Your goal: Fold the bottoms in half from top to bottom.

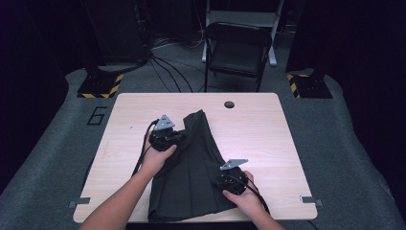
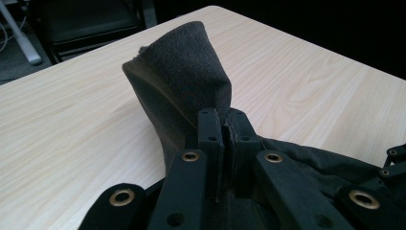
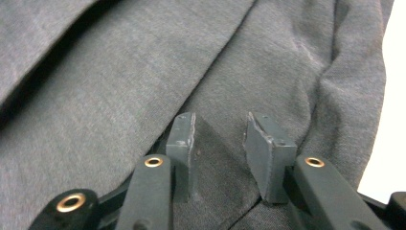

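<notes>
Wood table (image 1: 268,129): pale laminate top, small round hole (image 1: 229,104) near far edge; grey carpet around it.
Floor mark: "6" (image 1: 97,115) on carpet, left of table.
Left hand (image 1: 155,158): comes in from bottom-left, holds left gripper (image 1: 178,136) at garment's left edge, approx. mid-table.
Left gripper state: jaws pressed together, clamped on a fold of the cloth; in left gripper view the left gripper (image 2: 224,125) has fabric standing up above the tips in a rounded, tilted peak.
Cables (image 1: 143,146): black, trail from left gripper toward table's near-left side.
Dark garment (image 1: 194,167): dark grey/charcoal cloth, lies w/ narrow end toward far side, widens toward near edge and hangs slightly over it; centre of table, between both hands. In left gripper view the dark garment (image 2: 182,76) has a fuzzy weave.
Right gripper (image 1: 224,181): at garment's right edge, near front of table, grey three-cornered plate on top.
Right gripper state: jaws apart, nothing pinched; in right gripper view the right gripper (image 3: 221,143) tips rest on or just above the dark garment (image 3: 143,72), soft creases running diagonally; contact – can't tell.
Right hand (image 1: 243,194): enters from bottom-right, wraps gripper body.
Folding chair (image 1: 237,48): dark, beyond far edge of table.
</notes>
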Tool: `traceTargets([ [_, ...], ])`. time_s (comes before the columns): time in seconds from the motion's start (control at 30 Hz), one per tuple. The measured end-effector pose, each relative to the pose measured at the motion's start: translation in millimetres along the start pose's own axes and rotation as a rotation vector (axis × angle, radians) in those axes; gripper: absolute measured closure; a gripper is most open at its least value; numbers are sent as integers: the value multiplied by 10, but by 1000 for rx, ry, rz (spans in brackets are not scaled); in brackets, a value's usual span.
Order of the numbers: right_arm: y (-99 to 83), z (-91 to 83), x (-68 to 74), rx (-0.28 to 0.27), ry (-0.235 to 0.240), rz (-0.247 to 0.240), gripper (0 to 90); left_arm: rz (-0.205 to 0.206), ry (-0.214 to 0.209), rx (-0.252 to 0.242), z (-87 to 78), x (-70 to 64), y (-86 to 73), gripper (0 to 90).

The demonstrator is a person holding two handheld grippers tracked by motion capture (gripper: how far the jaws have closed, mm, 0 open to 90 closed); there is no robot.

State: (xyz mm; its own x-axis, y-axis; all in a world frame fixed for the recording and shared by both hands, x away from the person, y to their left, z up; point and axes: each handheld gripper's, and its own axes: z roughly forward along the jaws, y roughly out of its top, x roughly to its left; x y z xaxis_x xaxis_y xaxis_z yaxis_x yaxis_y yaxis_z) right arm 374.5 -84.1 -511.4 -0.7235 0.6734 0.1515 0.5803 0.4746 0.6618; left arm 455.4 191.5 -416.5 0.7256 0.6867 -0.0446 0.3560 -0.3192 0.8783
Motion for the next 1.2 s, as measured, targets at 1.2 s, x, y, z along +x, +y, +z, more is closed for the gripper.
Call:
traceTargets([
  [1.2,288,389,383,-30,-43,-179,324,16,7,6,336,41,271,861],
])
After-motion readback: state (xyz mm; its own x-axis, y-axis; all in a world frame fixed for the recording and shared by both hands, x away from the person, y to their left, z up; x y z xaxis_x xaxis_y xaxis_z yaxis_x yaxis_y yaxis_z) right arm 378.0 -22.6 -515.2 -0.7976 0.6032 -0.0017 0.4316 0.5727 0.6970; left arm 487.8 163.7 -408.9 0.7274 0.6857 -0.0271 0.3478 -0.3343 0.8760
